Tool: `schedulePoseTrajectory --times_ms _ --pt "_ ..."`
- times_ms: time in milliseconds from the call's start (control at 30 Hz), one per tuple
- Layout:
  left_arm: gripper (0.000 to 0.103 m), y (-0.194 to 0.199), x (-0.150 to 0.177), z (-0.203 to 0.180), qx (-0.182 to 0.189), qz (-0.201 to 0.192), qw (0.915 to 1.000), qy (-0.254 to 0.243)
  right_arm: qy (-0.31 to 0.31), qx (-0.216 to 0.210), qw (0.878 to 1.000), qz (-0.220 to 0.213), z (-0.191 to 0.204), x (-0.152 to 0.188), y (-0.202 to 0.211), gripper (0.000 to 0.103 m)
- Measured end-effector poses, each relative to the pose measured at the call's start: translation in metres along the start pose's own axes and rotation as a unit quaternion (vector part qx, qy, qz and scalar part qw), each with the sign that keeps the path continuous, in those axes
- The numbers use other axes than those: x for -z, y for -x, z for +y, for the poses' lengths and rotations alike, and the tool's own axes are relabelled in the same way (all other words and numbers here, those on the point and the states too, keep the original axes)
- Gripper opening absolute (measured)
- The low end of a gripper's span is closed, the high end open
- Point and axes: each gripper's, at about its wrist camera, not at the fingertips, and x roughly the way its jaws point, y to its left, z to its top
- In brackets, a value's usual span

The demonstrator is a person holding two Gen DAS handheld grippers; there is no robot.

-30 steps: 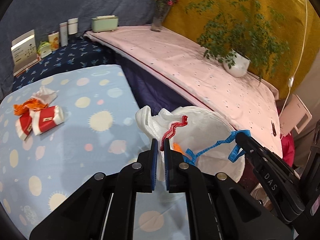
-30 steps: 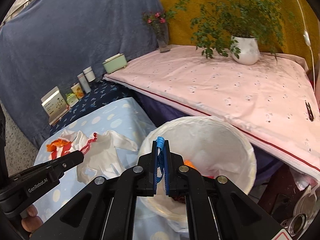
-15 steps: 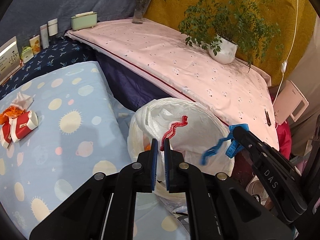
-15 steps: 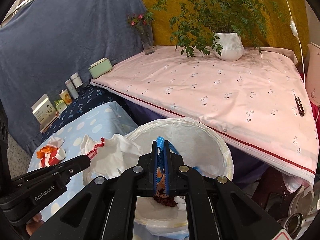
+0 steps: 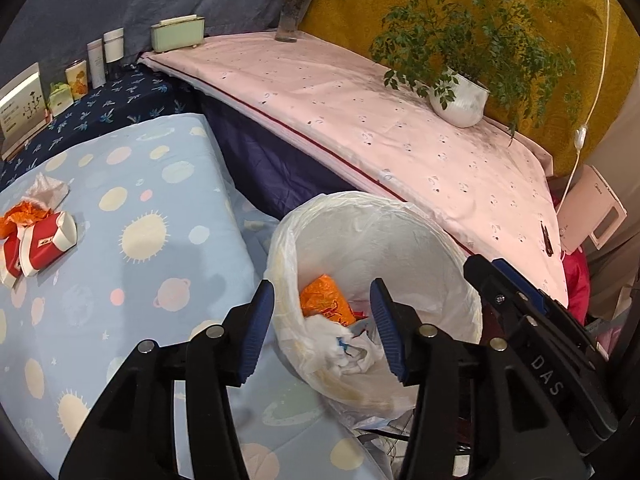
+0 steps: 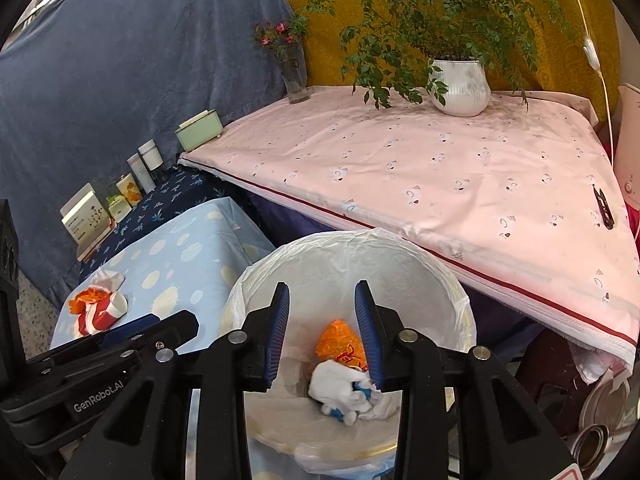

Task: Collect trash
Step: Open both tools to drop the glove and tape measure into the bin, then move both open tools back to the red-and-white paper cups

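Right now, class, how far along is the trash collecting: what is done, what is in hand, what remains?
Done: a white bag and orange wrapper lie in the lined bin. In hand: nothing; left claw and right claw are open above it. Left: red paper cups, orange scrap and tissue on the blue cloth.

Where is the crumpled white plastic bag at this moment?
The crumpled white plastic bag lies inside the lined trash bin, just in front of the orange wrapper. In both wrist views it sits below the open claws, touching neither.

A crumpled white bag (image 6: 348,394) and an orange wrapper (image 6: 340,342) are seen inside the lined bin (image 6: 400,248). More trash — red-and-white cups (image 5: 40,244), orange scraps (image 5: 24,216) — is left on the blue cloth.
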Motion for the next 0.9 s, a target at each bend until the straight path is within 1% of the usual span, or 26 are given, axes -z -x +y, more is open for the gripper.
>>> schedulePoseTrajectory --times_ms 200,300,367,400,500,667,900 --pt "0.048 0.006 0.000 0.022 -0.010 -0.003 0.9997 0.020 0.012 -0.006 1.000 0.004 0.018 0.000 -0.002 0.036" --pt "0.048 0.011 0.000 0.040 -0.018 -0.007 0.9993 0.033 0.019 -0.012 1.000 0.005 0.030 0.000 -0.004 0.036" --pt "0.048 0.015 0.001 0.053 -0.024 -0.009 0.9988 0.042 0.024 -0.016 1.000 0.006 0.038 0.001 -0.004 0.039" --pt "0.049 0.016 0.001 0.059 -0.027 -0.010 0.9985 0.047 0.026 -0.018 0.999 0.006 0.042 0.001 -0.004 0.042" --pt "0.056 0.022 0.003 0.081 -0.037 -0.015 0.9970 0.066 0.036 -0.026 0.999 0.008 0.060 0.002 -0.007 0.046" --pt "0.063 0.034 0.008 0.123 -0.058 -0.023 0.9930 0.100 0.058 -0.041 0.997 0.018 0.096 0.008 -0.014 0.047" --pt "0.066 0.050 0.020 0.189 -0.092 -0.031 0.9839 0.150 0.089 -0.067 0.993 0.036 0.150 0.023 -0.027 0.047"
